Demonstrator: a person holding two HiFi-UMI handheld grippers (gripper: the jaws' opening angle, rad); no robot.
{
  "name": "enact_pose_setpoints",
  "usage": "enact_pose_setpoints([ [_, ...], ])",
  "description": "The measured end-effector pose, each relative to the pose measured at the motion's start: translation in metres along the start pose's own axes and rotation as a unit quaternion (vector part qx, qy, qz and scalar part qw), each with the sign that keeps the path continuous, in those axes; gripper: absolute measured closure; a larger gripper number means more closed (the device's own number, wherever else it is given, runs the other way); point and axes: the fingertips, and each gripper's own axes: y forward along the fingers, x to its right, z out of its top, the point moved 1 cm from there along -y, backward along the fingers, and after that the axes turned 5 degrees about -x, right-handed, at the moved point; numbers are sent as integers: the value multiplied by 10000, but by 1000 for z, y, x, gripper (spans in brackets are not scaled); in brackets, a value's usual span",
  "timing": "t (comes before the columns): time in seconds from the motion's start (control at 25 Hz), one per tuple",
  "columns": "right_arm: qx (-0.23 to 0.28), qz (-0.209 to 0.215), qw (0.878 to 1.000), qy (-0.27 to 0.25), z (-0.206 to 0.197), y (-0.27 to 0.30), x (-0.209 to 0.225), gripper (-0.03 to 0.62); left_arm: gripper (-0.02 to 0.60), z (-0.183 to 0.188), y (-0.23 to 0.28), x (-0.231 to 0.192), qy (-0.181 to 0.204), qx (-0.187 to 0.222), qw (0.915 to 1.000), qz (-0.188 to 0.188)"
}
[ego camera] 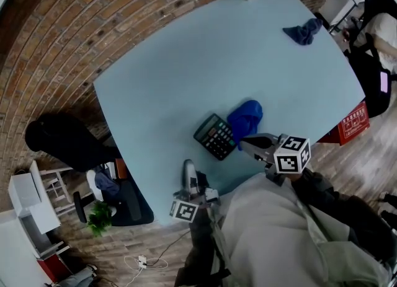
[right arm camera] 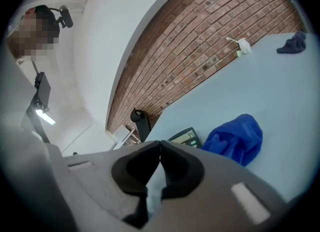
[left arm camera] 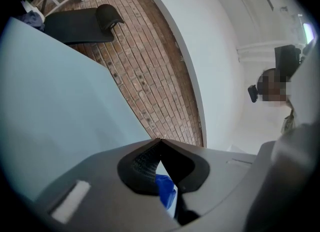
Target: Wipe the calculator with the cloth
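Left gripper (ego camera: 188, 167): over the near edge of the pale blue table (ego camera: 161, 81), left of the work; jaws pressed together, nothing pinched at the tips

Calculator (ego camera: 215, 136): dark, flat, face up, display lit, lying close to the table's near edge. Judged light and rigid, a plastic case likely to skate on the smooth top under a wipe. Best steadied by its side edges or a corner, off the keys and display

Blue cloth (ego camera: 245, 118): a loose bunched heap just beside the calculator's far right corner, not on it. Judged soft, limp and light; a raised fold on top of the heap offers the easiest pinch

Right gripper (ego camera: 243, 143): near the cloth and the calculator on the near side, touching neither; jaws closed on each other, empty

Dark blue cloth (ego camera: 304, 31): a second heap near the far right corner, well apart from the rest
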Motion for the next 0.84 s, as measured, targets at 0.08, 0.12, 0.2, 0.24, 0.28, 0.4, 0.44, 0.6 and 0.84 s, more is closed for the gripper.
enact_pose_setpoints([
  [0.08,-65,-19,10000,-11,-4,1,0,591,577,-3,-1,-3,-68,-9,10000,13],
  [0.12,-95,-31,9999,-31,-6,2,0,591,577,-4,-1,-3,-105,-20,9999,8],
  [0.2,-128,-70,9999,-67,-7,2,-1,591,577,-6,0,-3,-208,-39,9998,-36],
  [0.24,-133,-99,9998,-82,-8,1,-1,591,577,-6,1,-2,-242,-40,9997,-69],
  [0.28,-136,-130,9998,-98,-8,1,0,591,577,-6,1,-3,-225,-52,9997,-74],
  [0.4,-133,-208,9996,-129,-8,0,2,591,577,-7,2,-6,-178,-123,9998,13],
  [0.44,-130,-227,9996,-133,-8,-1,2,591,577,-8,2,-6,-190,-139,9997,27],
  [0.6,-135,-279,9994,-123,-11,-2,3,591,577,-13,4,-6,-448,-162,9988,-57],
  [0.84,-108,-351,9992,-123,-16,-2,2,591,577,-14,3,-15,-275,-352,9990,53],
])
